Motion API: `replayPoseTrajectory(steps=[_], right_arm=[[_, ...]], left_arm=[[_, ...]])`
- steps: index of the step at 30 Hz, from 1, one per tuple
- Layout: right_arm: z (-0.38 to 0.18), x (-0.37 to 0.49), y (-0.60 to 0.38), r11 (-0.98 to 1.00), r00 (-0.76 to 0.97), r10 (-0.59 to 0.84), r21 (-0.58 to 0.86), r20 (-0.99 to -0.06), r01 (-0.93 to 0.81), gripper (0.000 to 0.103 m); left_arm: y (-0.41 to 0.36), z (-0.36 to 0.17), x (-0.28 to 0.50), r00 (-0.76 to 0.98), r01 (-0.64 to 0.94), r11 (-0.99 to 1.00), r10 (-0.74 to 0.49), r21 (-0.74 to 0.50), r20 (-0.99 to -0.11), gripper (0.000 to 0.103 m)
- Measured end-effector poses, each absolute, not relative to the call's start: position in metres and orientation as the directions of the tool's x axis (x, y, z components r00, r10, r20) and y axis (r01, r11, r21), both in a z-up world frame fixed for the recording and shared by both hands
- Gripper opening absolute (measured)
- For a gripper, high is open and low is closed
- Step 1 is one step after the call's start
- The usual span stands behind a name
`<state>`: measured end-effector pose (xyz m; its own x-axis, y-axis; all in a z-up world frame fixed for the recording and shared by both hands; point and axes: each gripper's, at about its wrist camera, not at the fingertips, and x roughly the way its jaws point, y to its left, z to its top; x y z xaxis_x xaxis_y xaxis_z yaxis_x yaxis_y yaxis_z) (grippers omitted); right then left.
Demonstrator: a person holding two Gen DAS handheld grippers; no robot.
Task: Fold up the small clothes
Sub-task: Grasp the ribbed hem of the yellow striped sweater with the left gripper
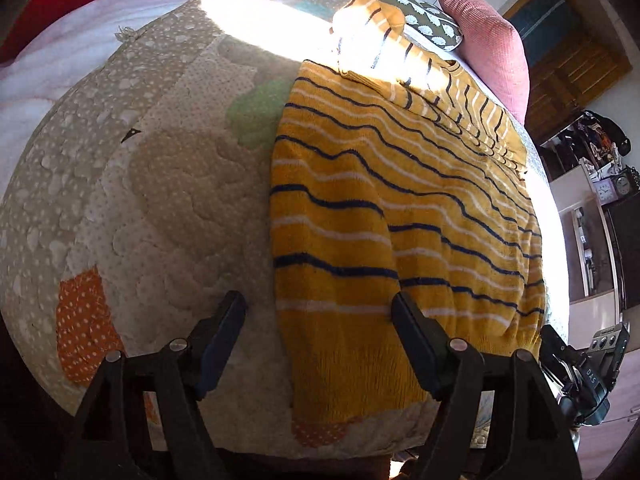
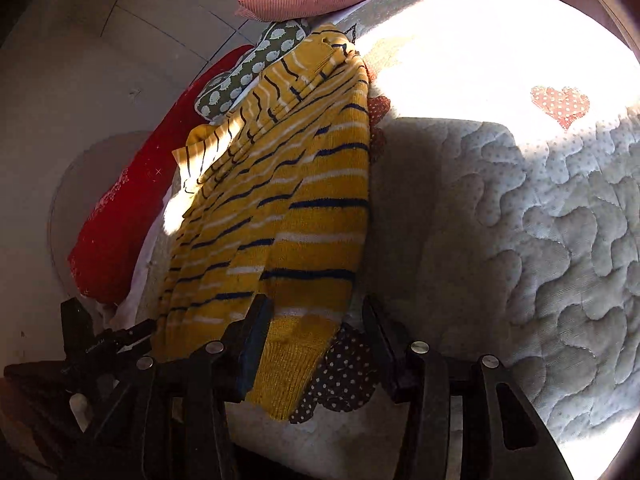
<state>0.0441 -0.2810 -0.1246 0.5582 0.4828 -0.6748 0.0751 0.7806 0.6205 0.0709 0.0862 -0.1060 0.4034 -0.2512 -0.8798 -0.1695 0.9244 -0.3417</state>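
Note:
A mustard-yellow knitted sweater with navy and white stripes lies flat on the quilted bedspread, its sides folded in and one sleeve lying across its far end. My left gripper stands open over the near hem; its left finger is over bare quilt and its right finger over the knit. In the right wrist view the sweater runs away from me. My right gripper is open, with the ribbed hem corner between its fingers but not pinched. Each gripper shows in the other's view: the right gripper and the left gripper.
At the far end of the bed lie a pink cushion, an olive patterned cushion and a red blanket. A strong band of sunlight crosses the quilt. Shelves with a clock stand beyond the bed's right edge.

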Motion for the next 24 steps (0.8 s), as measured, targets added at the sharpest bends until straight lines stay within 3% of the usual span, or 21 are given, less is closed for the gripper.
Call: replayPoseTrajectory(steps=[8, 22, 23, 24], right_arm=[[-0.123, 0.037, -0.268, 0.771, 0.582, 0.487, 0.634, -0.651, 0.064, 0.086], [-0.122, 0.034, -0.263, 0.782, 0.604, 0.457, 0.619, -0.653, 0.077, 0.086], [-0.121, 0.033, -0.262, 0.784, 0.605, 0.453, 0.616, -0.654, 0.079, 0.086], [-0.120, 0.033, -0.261, 0.785, 0.605, 0.452, 0.615, -0.655, 0.079, 0.086]], left_arm=[[0.059, -0.114, 0.054, 0.405, -0.126, 0.966, -0.156, -0.224, -0.901, 0.088], [0.046, -0.119, 0.053, 0.391, -0.106, 0.973, -0.150, -0.206, -0.908, 0.097], [0.047, -0.117, 0.051, 0.389, -0.105, 0.970, -0.162, -0.218, -0.907, 0.096], [0.048, -0.115, 0.048, 0.394, -0.107, 0.966, -0.177, -0.237, -0.902, 0.086]])
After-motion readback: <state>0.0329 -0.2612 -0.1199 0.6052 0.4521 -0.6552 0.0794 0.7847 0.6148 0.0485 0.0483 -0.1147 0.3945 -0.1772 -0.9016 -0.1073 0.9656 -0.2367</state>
